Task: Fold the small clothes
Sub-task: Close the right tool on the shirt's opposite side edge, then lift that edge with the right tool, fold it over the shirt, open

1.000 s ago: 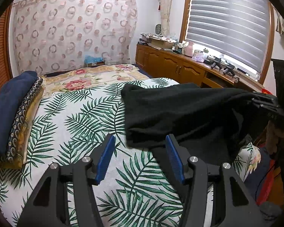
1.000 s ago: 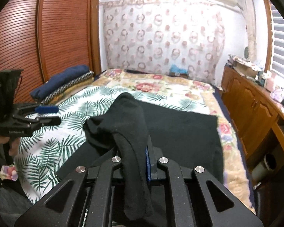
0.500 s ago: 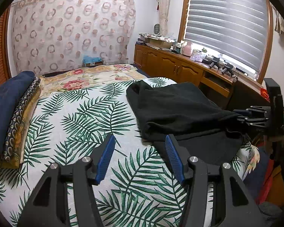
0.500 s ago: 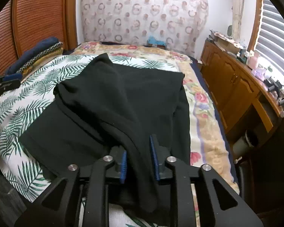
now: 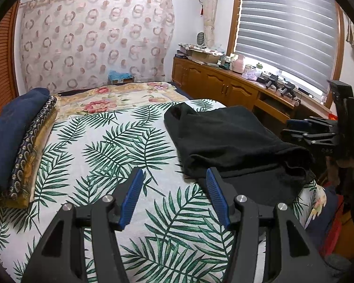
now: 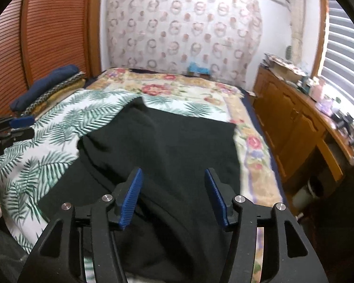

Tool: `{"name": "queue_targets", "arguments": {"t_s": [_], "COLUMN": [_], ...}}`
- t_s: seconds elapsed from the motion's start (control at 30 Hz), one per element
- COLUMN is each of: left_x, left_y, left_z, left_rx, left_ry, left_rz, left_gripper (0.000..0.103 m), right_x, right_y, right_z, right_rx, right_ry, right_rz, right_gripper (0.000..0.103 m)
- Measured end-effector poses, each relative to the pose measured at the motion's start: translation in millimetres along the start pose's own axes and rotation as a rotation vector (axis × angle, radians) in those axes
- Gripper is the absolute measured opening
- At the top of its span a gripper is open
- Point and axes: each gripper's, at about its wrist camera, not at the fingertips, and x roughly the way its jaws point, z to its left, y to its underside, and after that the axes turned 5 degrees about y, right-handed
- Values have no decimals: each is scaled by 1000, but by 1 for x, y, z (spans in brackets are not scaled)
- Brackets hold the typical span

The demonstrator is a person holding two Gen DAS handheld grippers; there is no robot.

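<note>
Right wrist view first, and we see our right gripper (image 6: 173, 189) with its blue pads (image 6: 132, 198) standing well apart: the jaws have just been opening, and the black garment (image 6: 167, 146) lies loose beneath and between them, no pad pressing on it. The garment is spread over the near right part of the bed (image 6: 47, 146), one layer doubled back over another, a ridge of cloth running from the far left corner down toward us. Part of it sits on the palm-leaf sheet, part reaches the floral blanket (image 6: 177, 87) at the bed's right edge. Over to the left wrist view and our left gripper (image 5: 174, 197) hangs over the leaf print with its jaws parted and nothing in them, just beside the garment's near left edge. From here the garment (image 5: 226, 136) shows a rumpled fold at its right end, and the right gripper (image 5: 302, 129) is there beyond it. A stack of folded bedding (image 5: 14, 139) sits at the bed's left side, well apart from the garment
</note>
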Motion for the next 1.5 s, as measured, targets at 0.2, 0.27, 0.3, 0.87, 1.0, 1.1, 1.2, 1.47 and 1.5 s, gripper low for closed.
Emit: {"name": "queue_targets", "arguments": {"t_s": [0.2, 0.27, 0.3, 0.87, 1.0, 1.1, 1.2, 1.47, 1.5], "left_x": [-5, -6, -6, -5, -4, -4, -1, 5, 6], "left_y": [3, 3, 4, 10, 12, 12, 12, 13, 13], "left_z": [6, 9, 10, 16, 15, 15, 14, 9, 8], "left_rx": [-17, -26, -30, -45, -43, -40, -40, -28, -27], "left_ry": [-17, -23, -25, -20, -16, -14, -13, -2, -1], "left_rz": [-12, -16, -18, -3, 0, 1, 4, 16, 18], "left_gripper": [55, 55, 55, 55, 55, 55, 55, 55, 55], "right_x": [33, 45, 49, 118, 118, 116, 106, 77, 77], "right_y": [-19, -25, -27, -30, -31, -35, -43, -82, -87], "right_z": [38, 50, 54, 131, 128, 117, 98, 28, 16], "right_rx": [-61, -78, -86, -252, -241, -203, -131, -47, -42], "right_ry": [-115, -159, -170, -274, -273, -289, -306, -147, -119], "right_rz": [27, 45, 51, 203, 190, 172, 128, -6, -10], "right_gripper": [56, 56, 56, 57, 43, 13, 6, 5, 5]}}
